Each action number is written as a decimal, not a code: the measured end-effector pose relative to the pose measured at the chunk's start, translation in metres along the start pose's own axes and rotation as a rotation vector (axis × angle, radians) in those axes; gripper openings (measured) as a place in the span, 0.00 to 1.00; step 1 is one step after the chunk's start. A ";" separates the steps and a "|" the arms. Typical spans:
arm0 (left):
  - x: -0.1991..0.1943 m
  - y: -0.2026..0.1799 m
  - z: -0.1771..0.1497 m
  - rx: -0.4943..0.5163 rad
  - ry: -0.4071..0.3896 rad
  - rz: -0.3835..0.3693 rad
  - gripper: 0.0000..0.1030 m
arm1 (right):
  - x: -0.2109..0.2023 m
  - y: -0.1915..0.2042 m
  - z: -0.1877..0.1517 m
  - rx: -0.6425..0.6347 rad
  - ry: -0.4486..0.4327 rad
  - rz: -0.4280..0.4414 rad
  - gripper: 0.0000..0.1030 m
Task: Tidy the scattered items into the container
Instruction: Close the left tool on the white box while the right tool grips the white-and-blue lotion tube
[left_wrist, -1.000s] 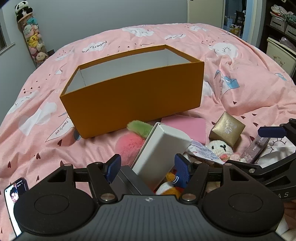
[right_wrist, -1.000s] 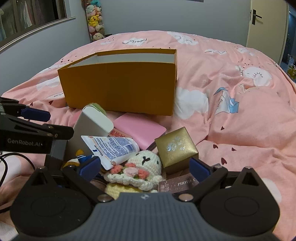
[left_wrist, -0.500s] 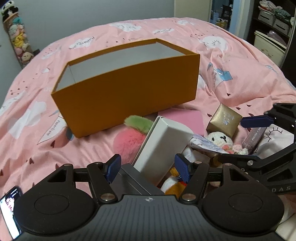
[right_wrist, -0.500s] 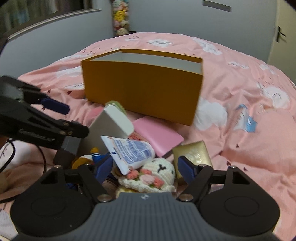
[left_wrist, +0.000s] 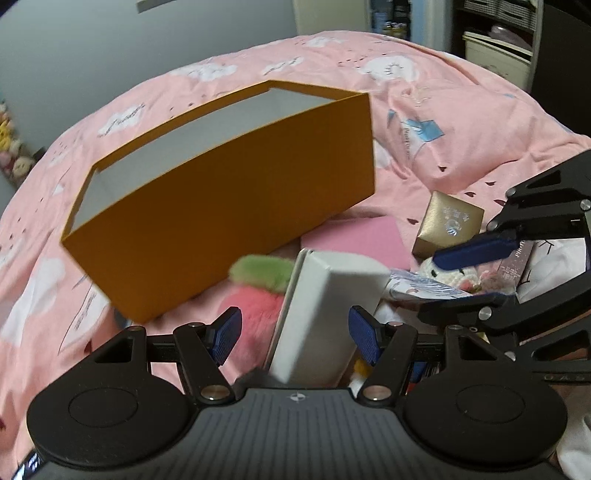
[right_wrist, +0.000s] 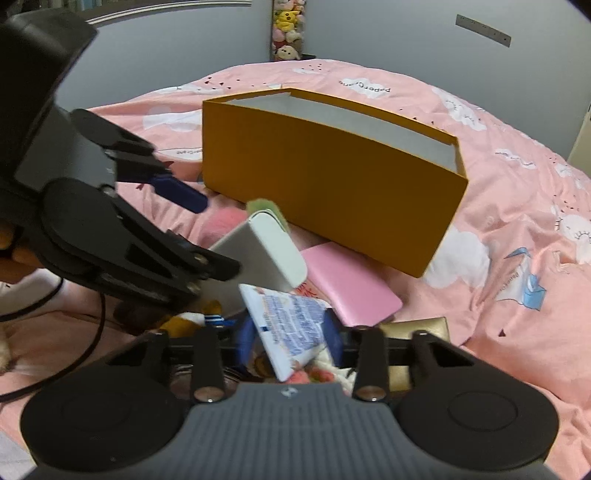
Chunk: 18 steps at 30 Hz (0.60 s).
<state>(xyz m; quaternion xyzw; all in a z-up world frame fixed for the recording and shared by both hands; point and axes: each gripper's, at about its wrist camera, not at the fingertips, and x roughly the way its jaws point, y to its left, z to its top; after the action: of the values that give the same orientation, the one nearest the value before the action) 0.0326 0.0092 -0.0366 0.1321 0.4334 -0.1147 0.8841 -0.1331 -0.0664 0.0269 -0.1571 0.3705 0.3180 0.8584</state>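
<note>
Right wrist: tube between closing right gripper; orange box beyond.

The orange box shows only its upper inner walls, its floor hidden behind the near wall; the gold box is mostly covered by the right tool; whether that tool's closing pads press the blurred tube cannot be told; a phone screen is cut by the left-wrist view's bottom-left corner; the yellow toy lies half hidden under the left tool.
</note>
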 end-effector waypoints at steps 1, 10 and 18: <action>0.002 -0.001 0.001 0.007 -0.004 -0.002 0.73 | 0.000 -0.002 0.001 0.011 -0.001 0.007 0.30; 0.017 -0.011 0.006 0.051 -0.025 -0.080 0.73 | -0.008 -0.032 0.008 0.097 -0.018 -0.084 0.16; 0.013 -0.010 0.007 0.045 -0.024 -0.095 0.59 | 0.000 -0.038 0.010 0.108 -0.018 -0.082 0.17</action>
<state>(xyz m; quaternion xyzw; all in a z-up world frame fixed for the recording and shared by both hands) 0.0421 -0.0035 -0.0439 0.1300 0.4256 -0.1678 0.8796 -0.1024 -0.0897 0.0347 -0.1229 0.3728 0.2633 0.8812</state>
